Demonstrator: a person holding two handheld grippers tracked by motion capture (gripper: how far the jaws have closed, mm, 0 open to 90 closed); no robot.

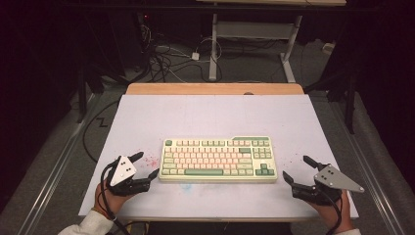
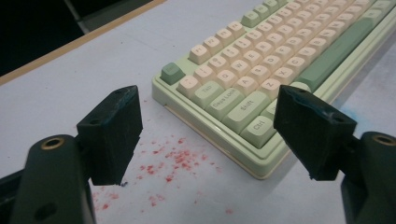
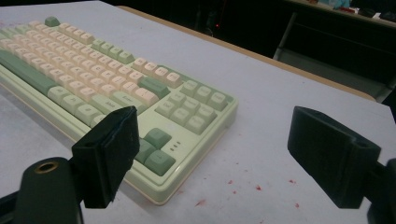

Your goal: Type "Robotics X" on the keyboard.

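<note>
Keyboard [image 1: 218,159] lies flat at the middle of the white table [image 1: 210,115], long edge toward me, nothing on it or against it

Left tongs [image 1: 145,165] sit at its 9 o'clock end, jaws wide and empty, near the short edge but not touching. In the left gripper view the corner with the Ctrl and Shift keys [image 2: 247,114] lies between my jaws and a little ahead

Right tongs [image 1: 296,169] at its 3 o'clock end, jaws also wide, empty, apart from the casing. The right gripper view puts the arrow-key corner [image 3: 161,158] just past my near jaw

Step as I read it: take the keyboard by both short ends. To do it well:
- bring both tongs in level and low, so a jaw bears on the casing rim rather than on keycaps
- close both ends together; one side alone would likely swing the board on the smooth table
- casing looks hard and slick, so grip firmly

Red flecks [image 2: 175,161] and a faint blue smear [image 1: 185,185] mark the table near the front edge; stains only, I think
</note>
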